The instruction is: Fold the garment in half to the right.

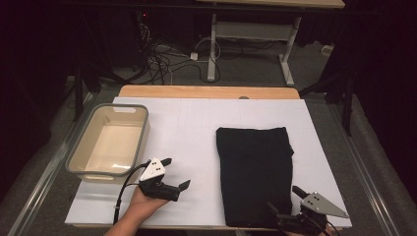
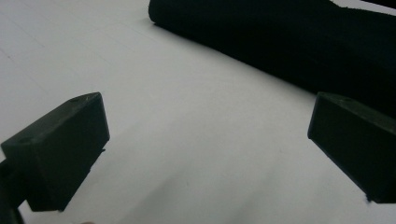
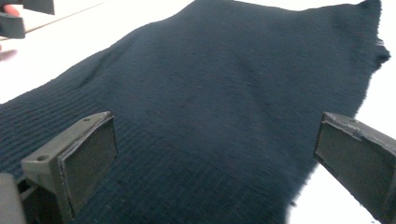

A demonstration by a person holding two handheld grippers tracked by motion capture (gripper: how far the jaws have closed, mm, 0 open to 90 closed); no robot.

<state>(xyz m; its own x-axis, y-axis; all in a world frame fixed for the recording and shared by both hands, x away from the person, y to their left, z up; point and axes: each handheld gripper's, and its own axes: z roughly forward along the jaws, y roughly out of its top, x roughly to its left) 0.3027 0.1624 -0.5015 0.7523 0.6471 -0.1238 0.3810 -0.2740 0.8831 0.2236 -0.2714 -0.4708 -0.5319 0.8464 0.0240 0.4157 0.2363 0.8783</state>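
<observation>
Jaws apart over folded black knit (image 3: 224,102)

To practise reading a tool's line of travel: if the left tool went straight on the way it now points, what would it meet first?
Probably the black folded garment. The left tool, jaws open, points over bare white table cover towards the garment's edge; depth is unclear.

garment (image 3: 224,107): dark knitted cloth, finely ribbed, matt
desk (image 1: 196,132): white sheet, smooth and matt; pale wood at the far edge
basin (image 1: 78,157): plastic, cream inside with a grey rim, slightly glossy
left tongs (image 2: 205,154): black, matt, hard plastic look
right tongs (image 3: 215,158): black, matt; flat dark pads
</observation>
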